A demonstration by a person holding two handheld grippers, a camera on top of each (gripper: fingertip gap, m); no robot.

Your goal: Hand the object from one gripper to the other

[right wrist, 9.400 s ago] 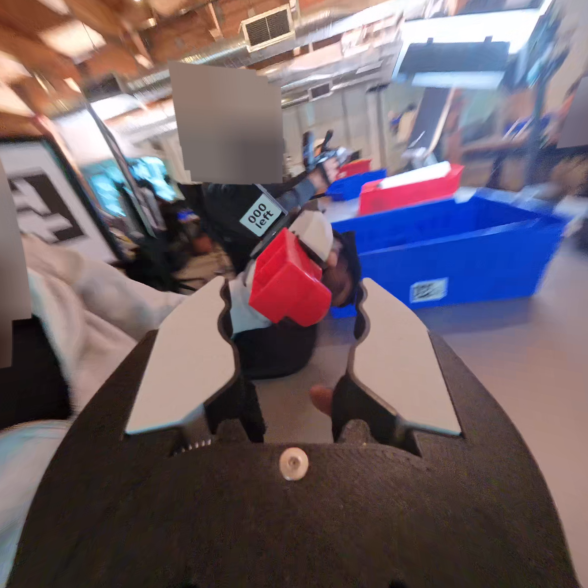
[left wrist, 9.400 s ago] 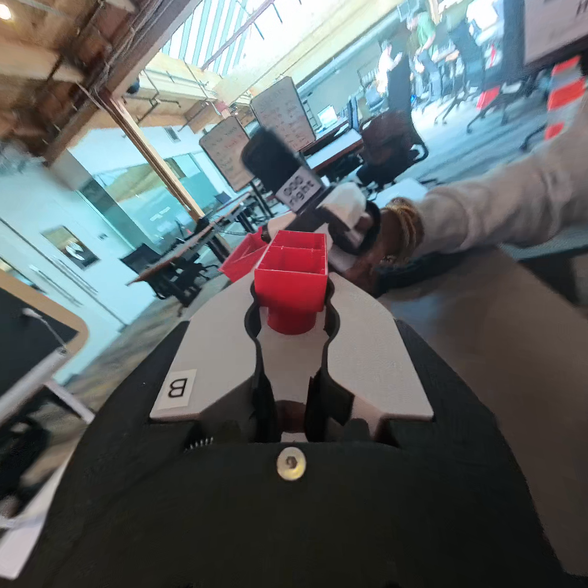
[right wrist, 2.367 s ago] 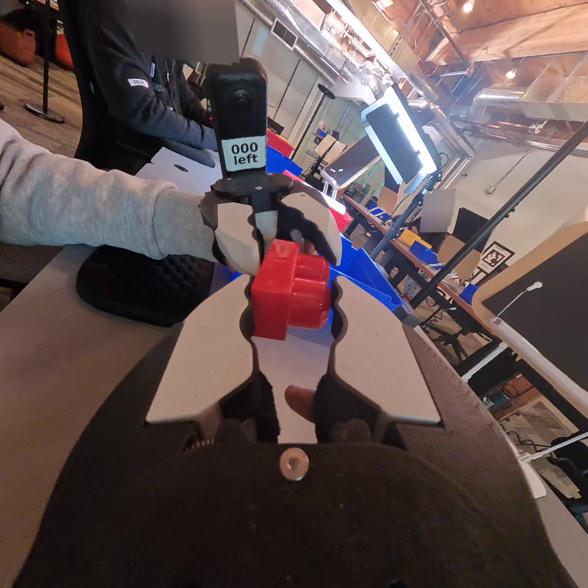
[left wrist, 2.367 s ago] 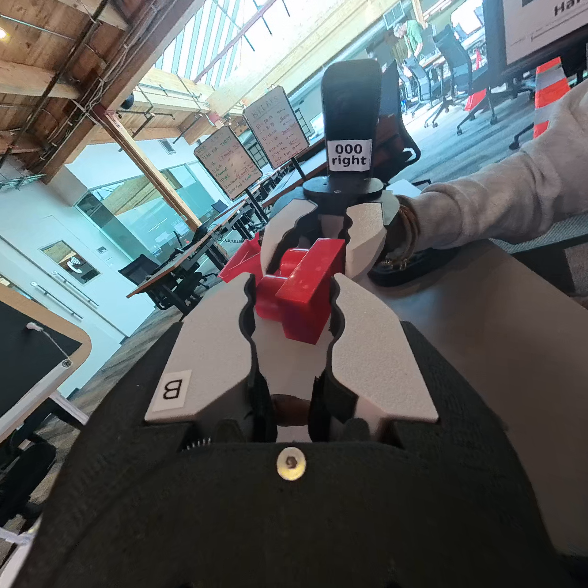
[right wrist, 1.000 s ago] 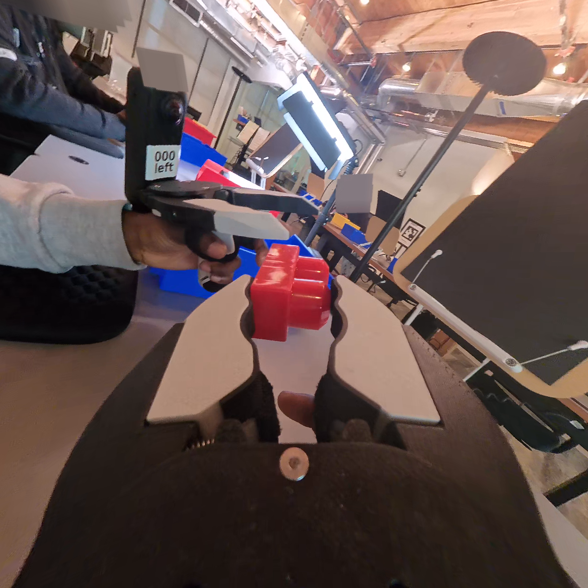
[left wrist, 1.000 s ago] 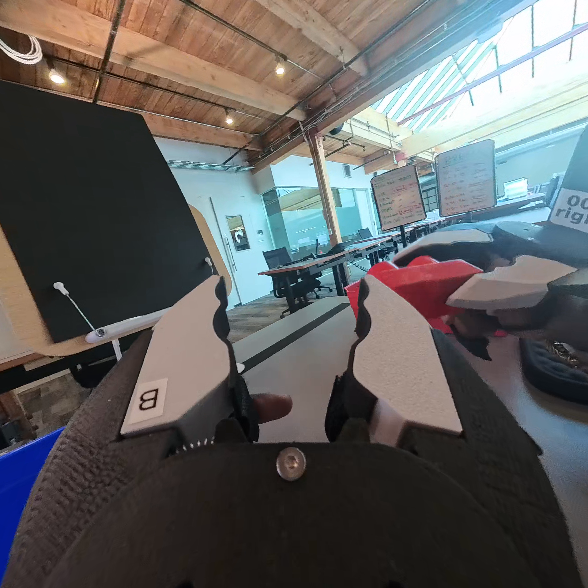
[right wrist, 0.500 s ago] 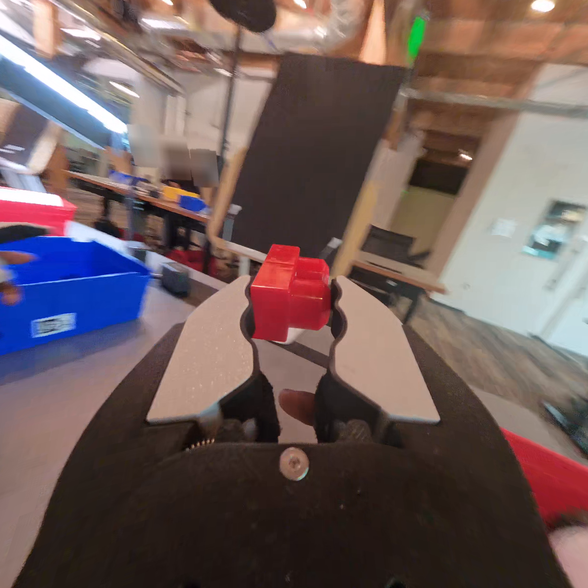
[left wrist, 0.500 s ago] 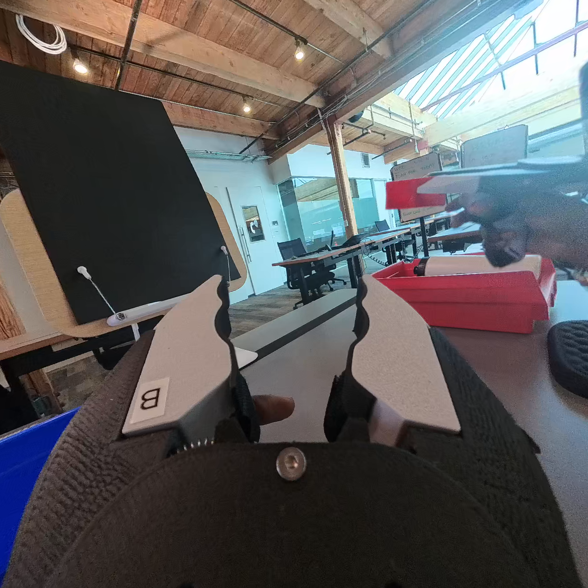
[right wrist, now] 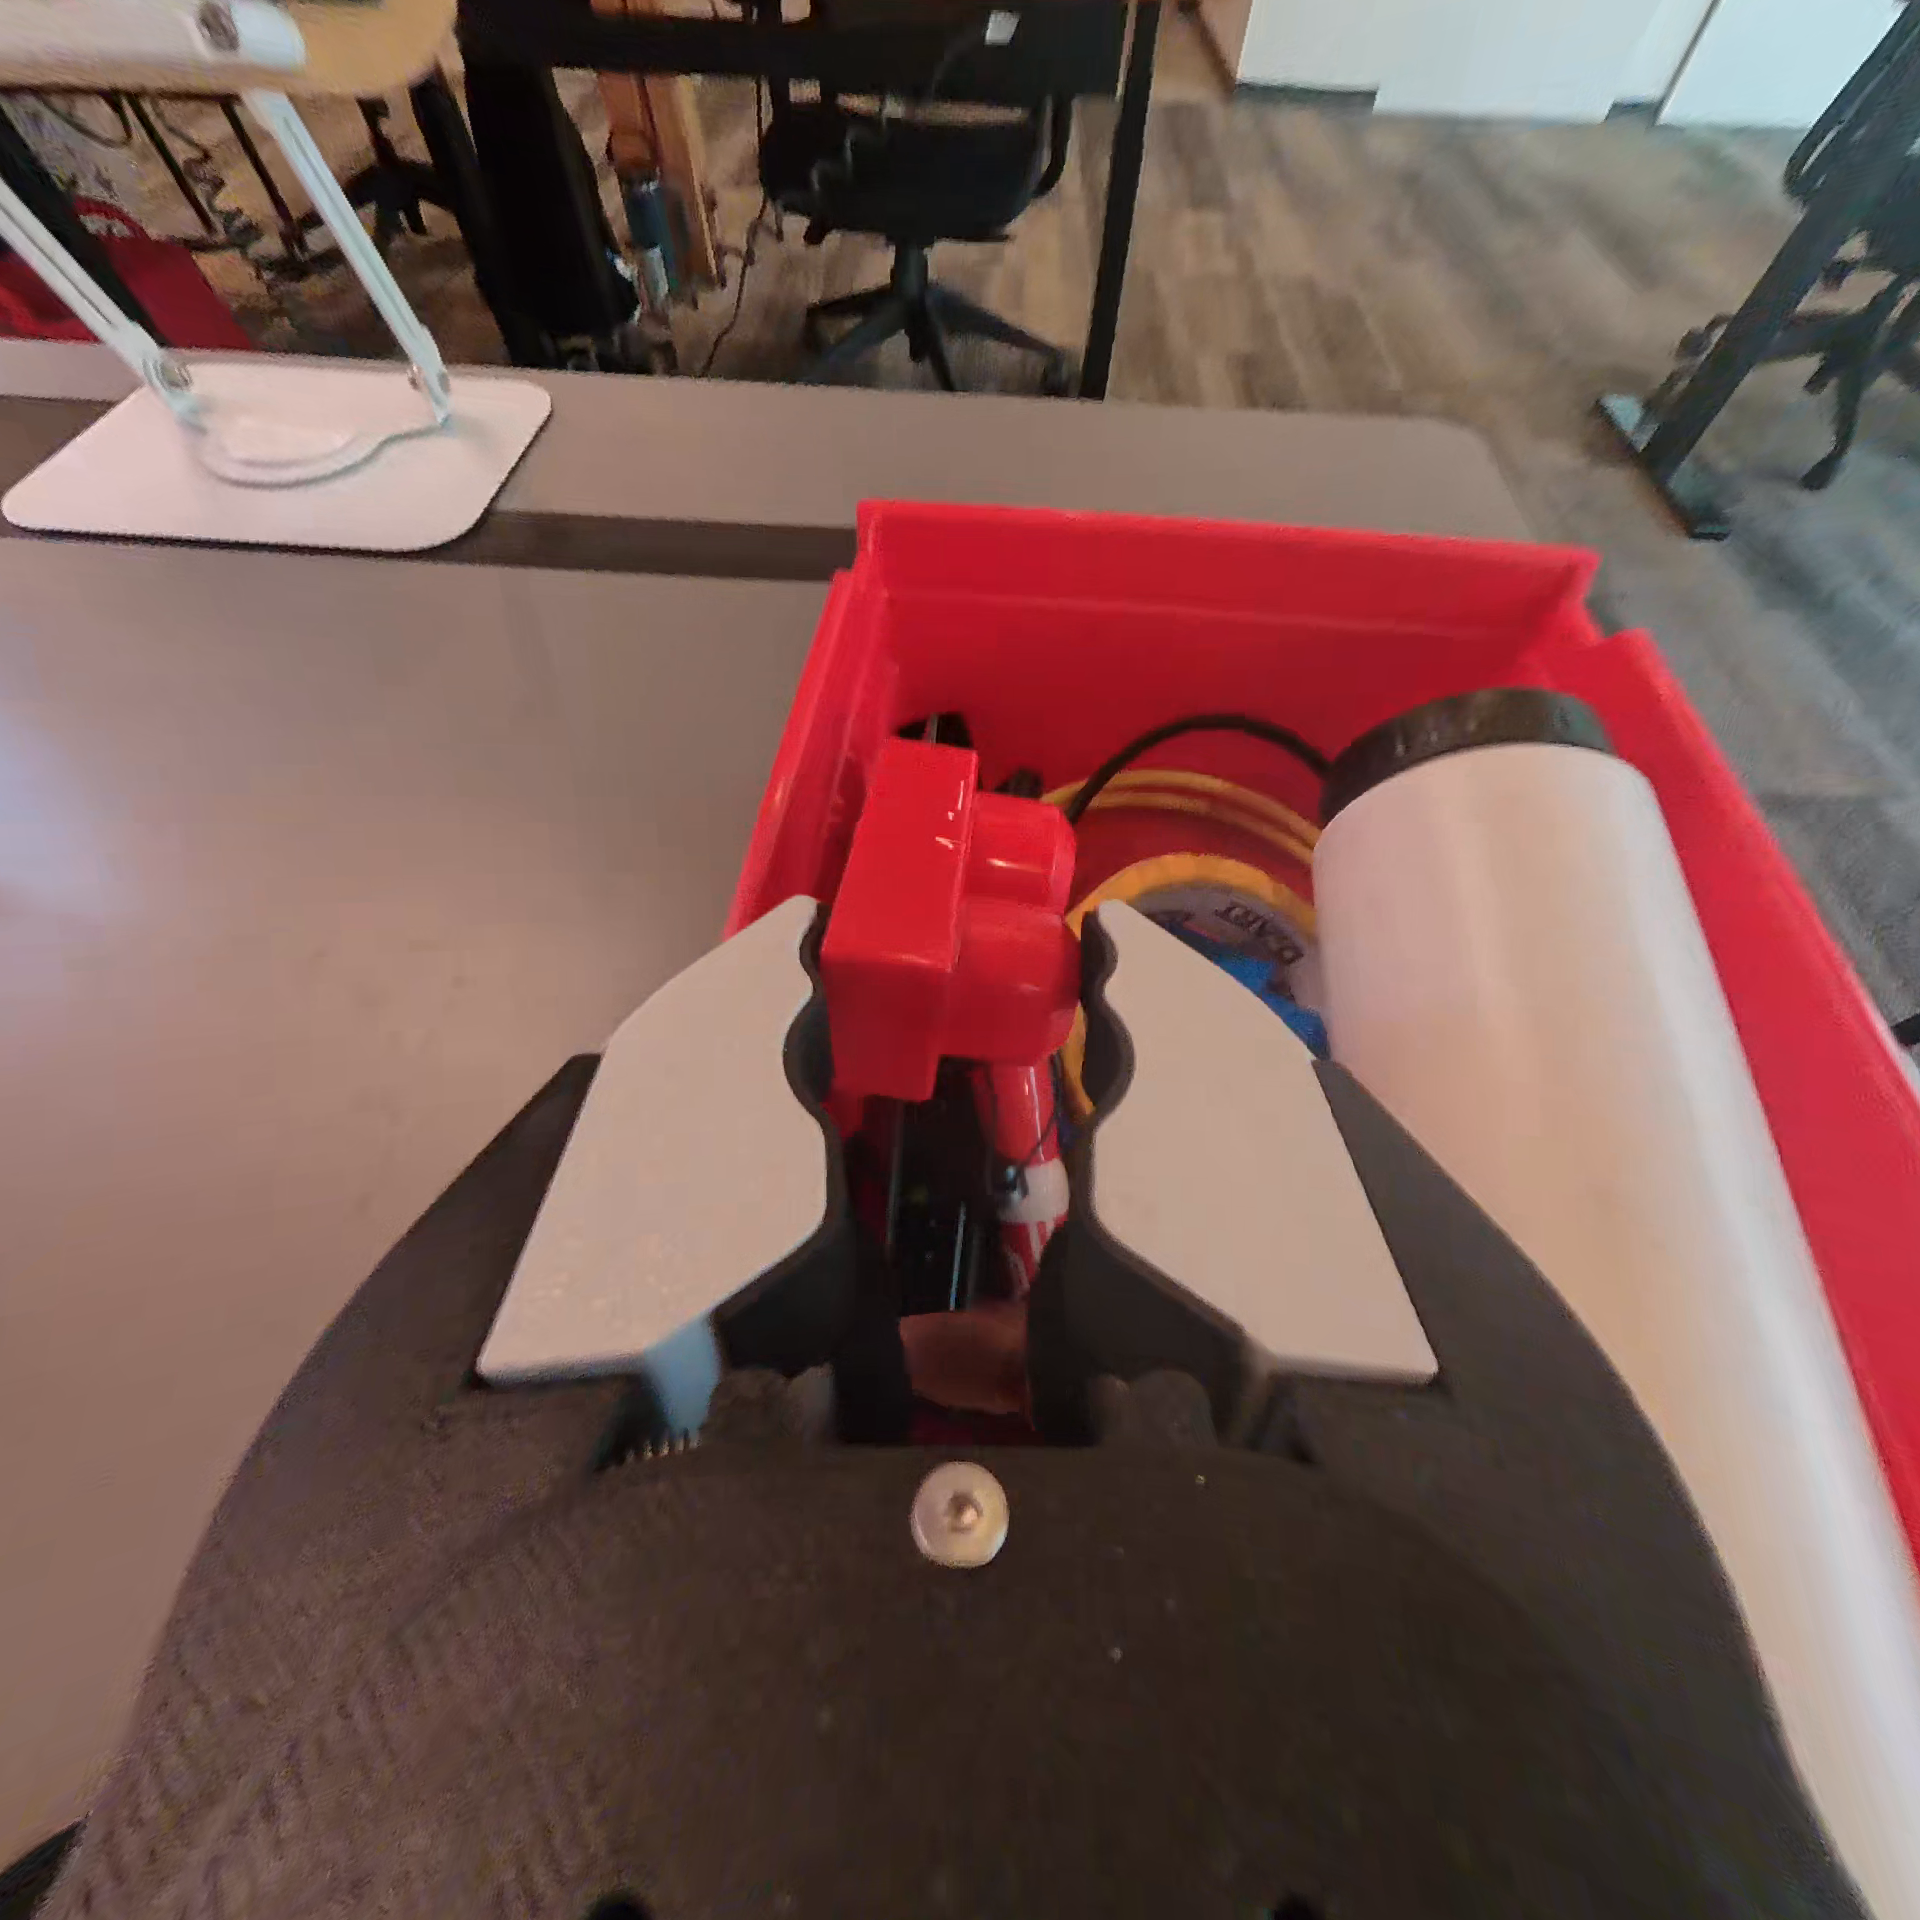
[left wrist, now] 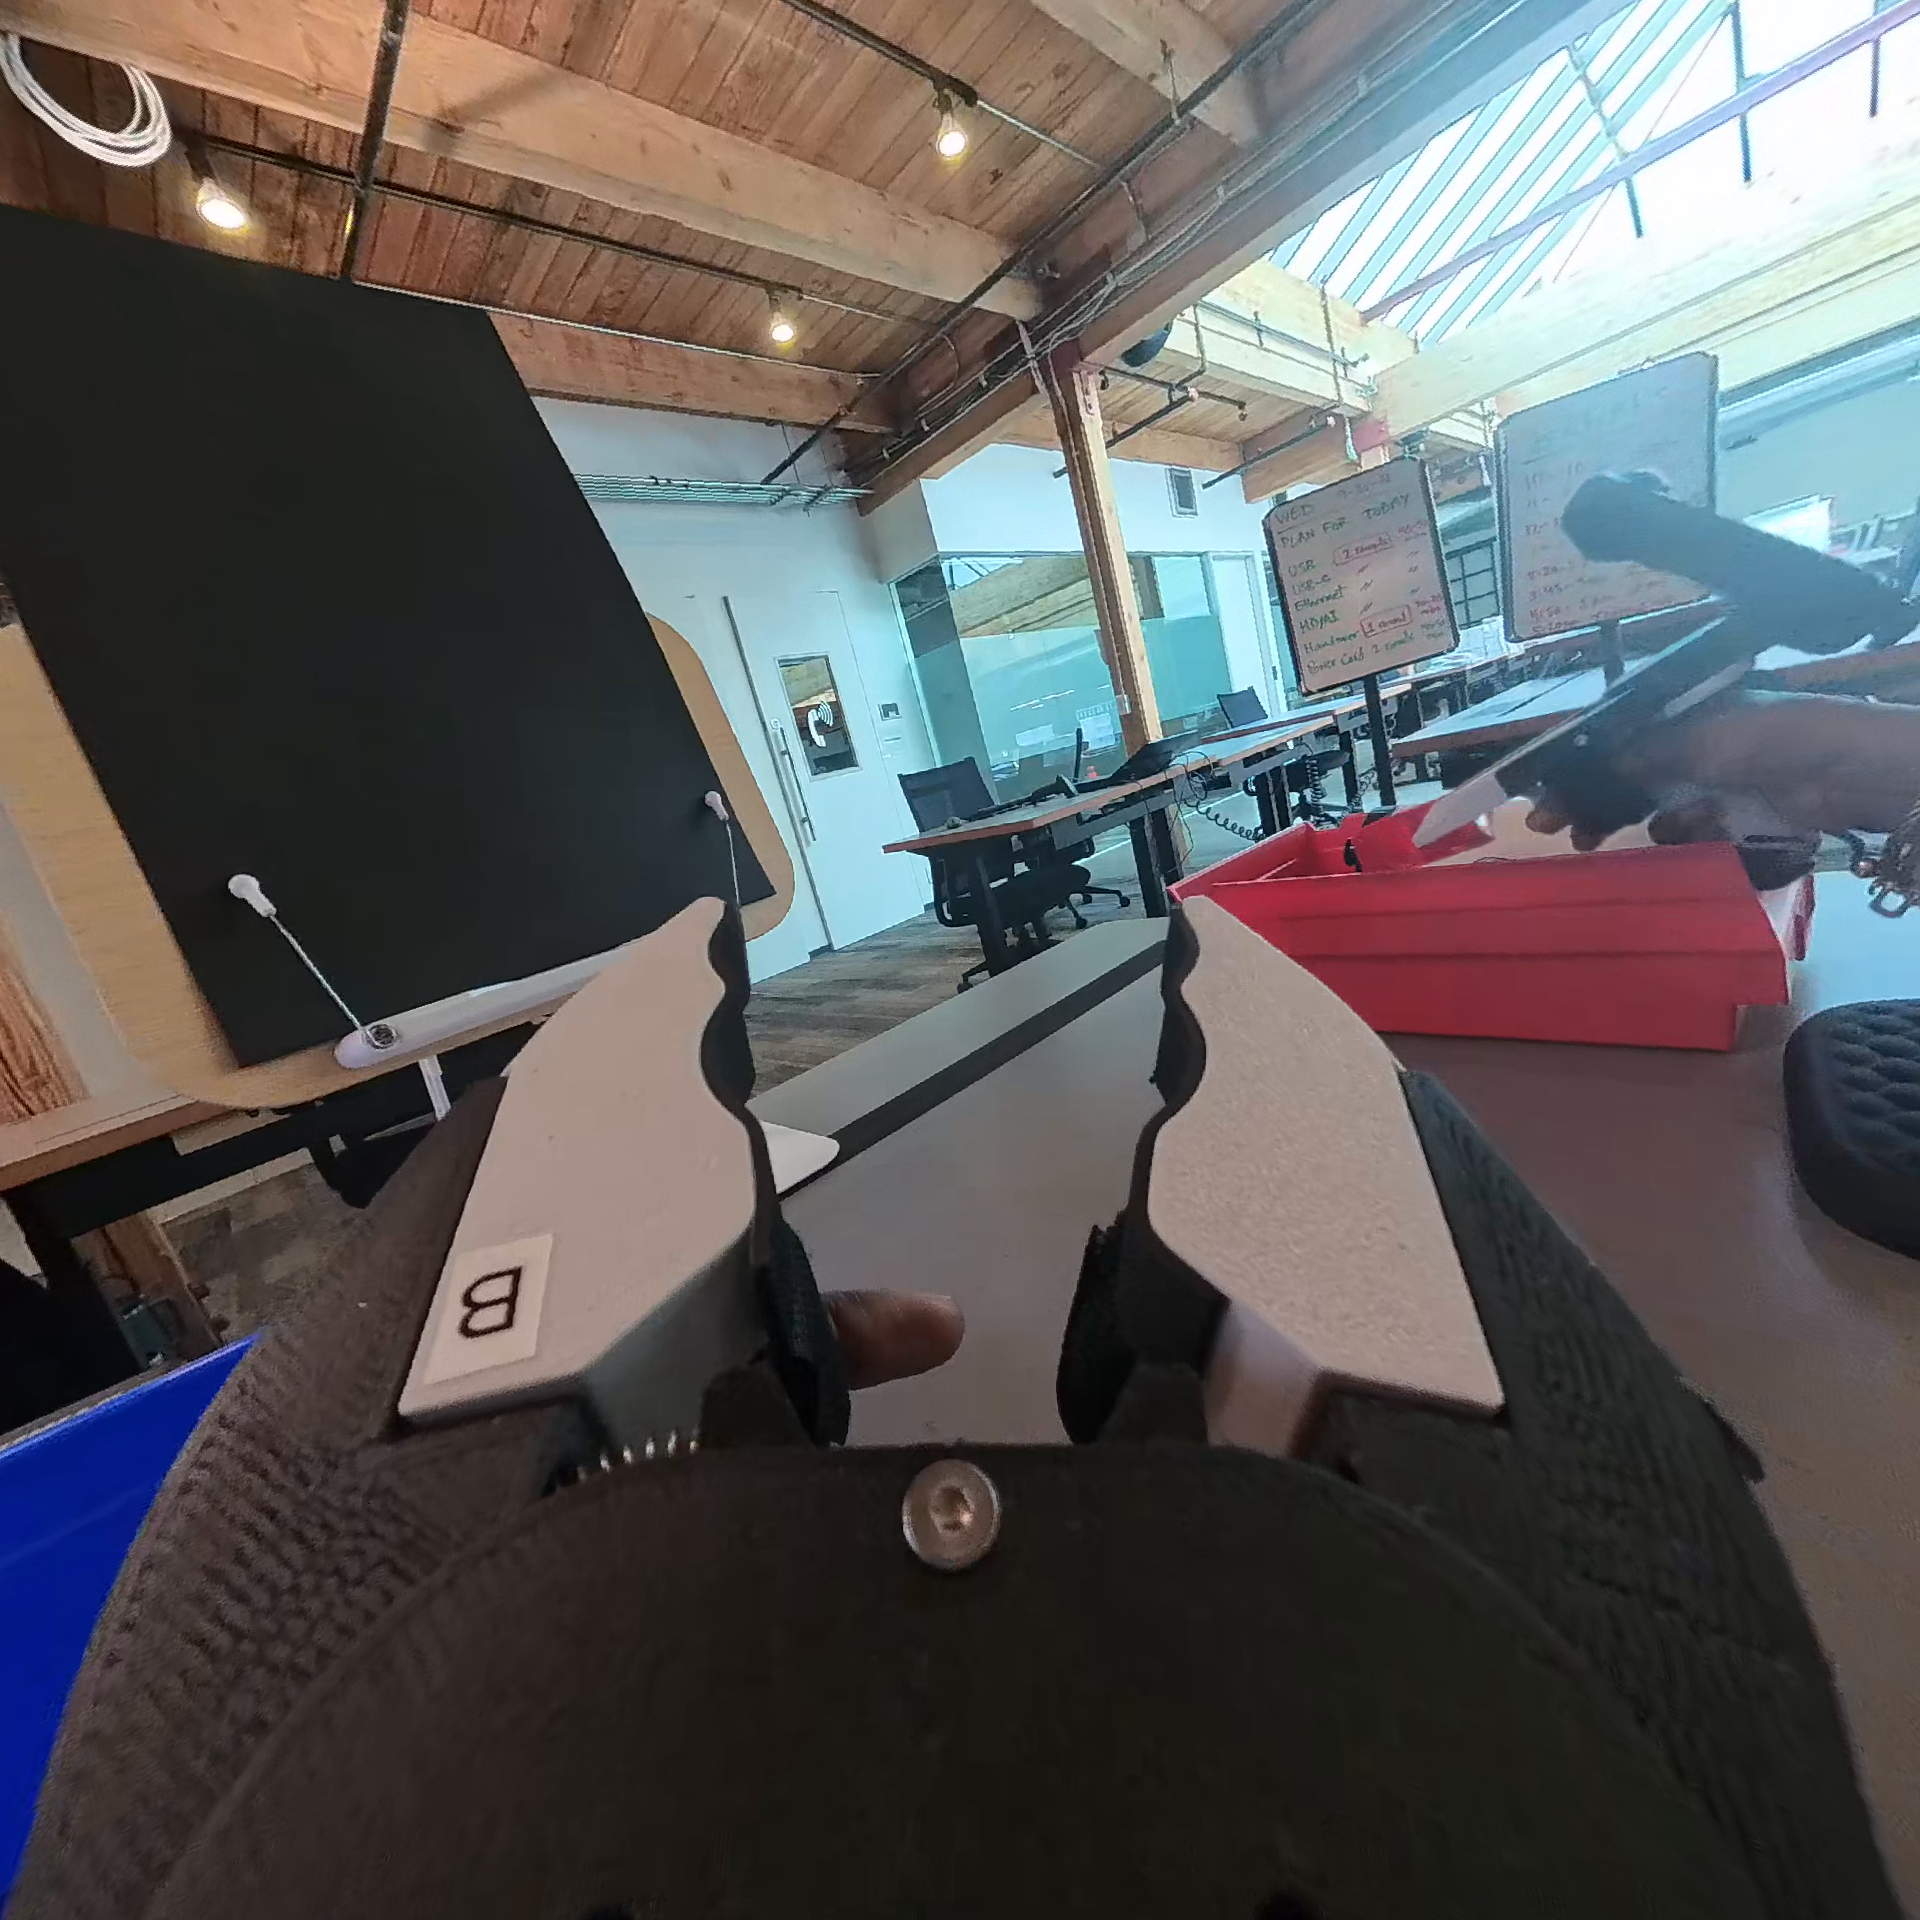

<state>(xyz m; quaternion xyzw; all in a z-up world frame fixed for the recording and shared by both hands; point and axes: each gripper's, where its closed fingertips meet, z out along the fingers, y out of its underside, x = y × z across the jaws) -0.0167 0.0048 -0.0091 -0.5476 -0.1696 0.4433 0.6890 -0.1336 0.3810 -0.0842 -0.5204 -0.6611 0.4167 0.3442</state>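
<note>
Hovering the right tongs over the red bin, clamping the red block for dropping in; left tongs gaping, empty.

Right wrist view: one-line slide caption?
Right gripper holds the red block above the red bin.

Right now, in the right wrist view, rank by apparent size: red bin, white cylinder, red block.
1. red bin
2. white cylinder, though nearness enlarges it
3. red block, clearly smallest
</note>
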